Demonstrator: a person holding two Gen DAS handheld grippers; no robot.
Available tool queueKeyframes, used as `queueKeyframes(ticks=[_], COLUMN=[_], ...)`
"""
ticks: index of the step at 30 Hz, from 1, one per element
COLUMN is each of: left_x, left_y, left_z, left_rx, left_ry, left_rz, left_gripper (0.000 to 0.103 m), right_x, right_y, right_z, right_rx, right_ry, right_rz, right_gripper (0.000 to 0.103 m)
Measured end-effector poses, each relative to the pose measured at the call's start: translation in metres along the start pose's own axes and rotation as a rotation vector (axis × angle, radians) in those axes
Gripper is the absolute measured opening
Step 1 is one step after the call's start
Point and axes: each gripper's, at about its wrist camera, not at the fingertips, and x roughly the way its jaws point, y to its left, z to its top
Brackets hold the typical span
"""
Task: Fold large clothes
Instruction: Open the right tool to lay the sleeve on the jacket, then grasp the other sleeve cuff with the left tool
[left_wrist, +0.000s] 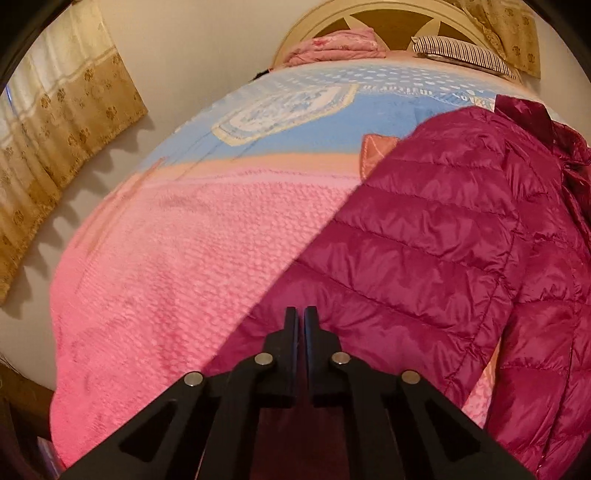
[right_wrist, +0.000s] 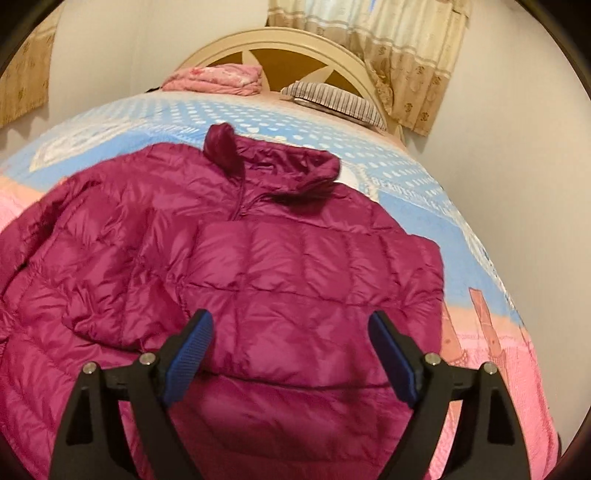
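A magenta quilted down jacket (right_wrist: 258, 266) lies spread on the bed, collar (right_wrist: 273, 162) toward the headboard. One side is folded over its front. In the left wrist view a sleeve (left_wrist: 406, 258) runs diagonally down to my left gripper (left_wrist: 301, 317). That gripper is shut, fingers pressed together right over the sleeve's lower end. I cannot see whether fabric is pinched between them. My right gripper (right_wrist: 291, 332) hangs open and wide above the jacket's lower front. Its blue pads (right_wrist: 188, 343) have nothing between them.
The bed carries a pink and blue blanket (left_wrist: 177, 258). A folded pink quilt (right_wrist: 218, 79) and a striped pillow (right_wrist: 332, 99) lie by the round headboard (right_wrist: 280, 48). Patterned curtains (left_wrist: 55, 140) hang at the walls on both sides.
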Motion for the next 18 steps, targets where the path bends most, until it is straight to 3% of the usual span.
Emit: queueKeyframes(ticks=[4,8,15,18], left_x=[-0.018,-0.023,-0.026,-0.031], left_y=[0.011,0.022,0.041,0.040], left_z=[0.004,0.005,-0.009,-0.016], left_rx=[0.003,-0.014,-0.160,-0.168], left_ry=[-0.071,-0.071,-0.041,-0.043], left_rz=[0.039,0.070,-0.128,-0.126], left_gripper=[0.001,0.002,0.002,0.003], right_x=[-0.004,-0.009,-0.010,-0.009], right_y=[-0.016,-0.020,0.000,0.006], right_z=[-0.003,-0.012,-0.028,-0.035], right_rx=[0.041,0.057,0.017,-0.001], right_ry=[-0.009,-0.016,-0.012,-0.010], right_rz=[0.011,0.022,0.061,0.063], right_gripper=[0.088,0.088,0.088,0.088])
